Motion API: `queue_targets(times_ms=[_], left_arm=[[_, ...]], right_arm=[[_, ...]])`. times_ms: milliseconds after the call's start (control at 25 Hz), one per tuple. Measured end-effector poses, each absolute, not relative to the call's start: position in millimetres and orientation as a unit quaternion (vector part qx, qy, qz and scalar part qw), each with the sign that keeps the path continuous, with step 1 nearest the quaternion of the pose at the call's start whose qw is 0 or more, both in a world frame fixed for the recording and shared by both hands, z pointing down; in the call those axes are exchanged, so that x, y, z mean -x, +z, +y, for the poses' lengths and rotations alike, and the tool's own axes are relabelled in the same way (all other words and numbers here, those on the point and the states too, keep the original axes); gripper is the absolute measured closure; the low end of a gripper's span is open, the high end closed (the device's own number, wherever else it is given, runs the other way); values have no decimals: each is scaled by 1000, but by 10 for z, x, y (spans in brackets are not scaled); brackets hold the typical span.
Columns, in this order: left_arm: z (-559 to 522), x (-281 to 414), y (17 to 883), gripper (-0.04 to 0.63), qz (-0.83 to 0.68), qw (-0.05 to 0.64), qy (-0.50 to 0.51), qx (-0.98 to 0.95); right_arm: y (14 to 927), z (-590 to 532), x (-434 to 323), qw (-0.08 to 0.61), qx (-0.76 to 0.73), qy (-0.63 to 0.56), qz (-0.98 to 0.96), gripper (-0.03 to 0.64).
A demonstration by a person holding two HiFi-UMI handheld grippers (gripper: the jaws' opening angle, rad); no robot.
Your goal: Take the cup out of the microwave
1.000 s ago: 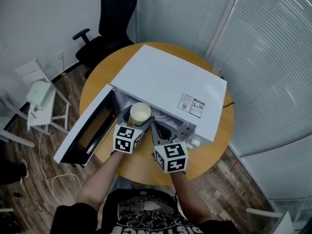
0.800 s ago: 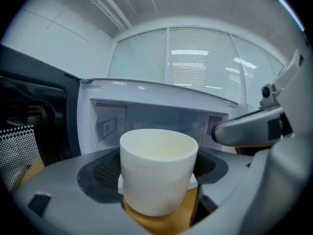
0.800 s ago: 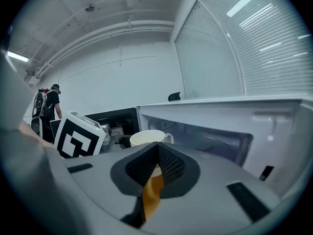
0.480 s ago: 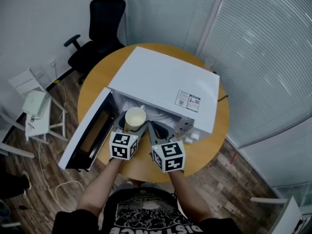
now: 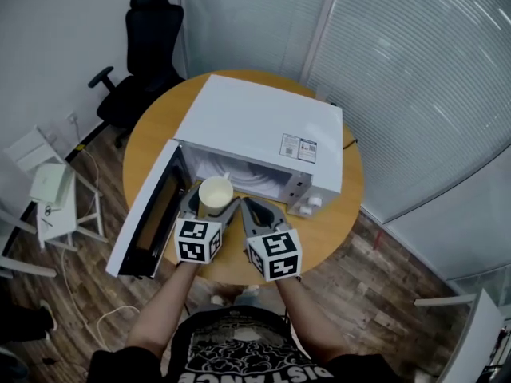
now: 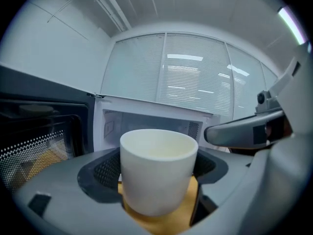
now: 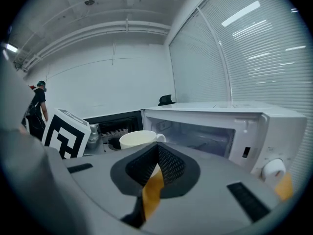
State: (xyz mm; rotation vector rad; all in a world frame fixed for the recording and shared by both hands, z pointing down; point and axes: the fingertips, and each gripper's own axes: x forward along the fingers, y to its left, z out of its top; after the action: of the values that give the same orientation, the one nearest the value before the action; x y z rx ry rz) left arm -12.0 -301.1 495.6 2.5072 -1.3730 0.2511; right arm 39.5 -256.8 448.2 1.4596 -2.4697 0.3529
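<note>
Cup point(image 5: 215, 192), cream and upright, sat just outside the open mouth of the microwave point(image 5: 259, 130) when we looked. It was clear of the cavity and over the round wooden table point(image 5: 335, 214), with its small handle turned back toward the opening. Whether it touched the tabletop we could not tell.

Far to the left of the microwave we saw a white side table point(image 5: 52, 186), and beyond the microwave's left rear corner a black office chair point(image 5: 140, 54). Nearer, the door point(image 5: 152, 210) stood swung wide to the microwave's left, its inner face toward the cup.

Just in front of the opening, our left gripper point(image 5: 212, 206) had its two jaws spread to either side of the cup and pressed against its wall. In the left gripper view the cup filled the gap between the dark pads, with the white cavity behind it.

A little further right, also in front of the opening, our right gripper point(image 5: 249, 204) pointed at the microwave. Its jaws were drawn together at the tips with nothing between them, and only a sliver of tabletop showed through the slit in the right gripper view. The two grippers were near each other but apart.

On the microwave's right front we noted a white knob point(image 5: 310, 203), and on its top a printed label point(image 5: 298, 148). To the right of the microwave, window blinds point(image 5: 415, 78) closed off the room.
</note>
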Motion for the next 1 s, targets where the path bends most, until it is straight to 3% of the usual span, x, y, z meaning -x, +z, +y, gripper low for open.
queue_targets(times_ms=[1000], left_arm=[[-2491, 191, 4687, 161, -449, 130, 69, -881]], right_arm=[[4346, -2016, -449, 119, -554, 97, -818, 600]])
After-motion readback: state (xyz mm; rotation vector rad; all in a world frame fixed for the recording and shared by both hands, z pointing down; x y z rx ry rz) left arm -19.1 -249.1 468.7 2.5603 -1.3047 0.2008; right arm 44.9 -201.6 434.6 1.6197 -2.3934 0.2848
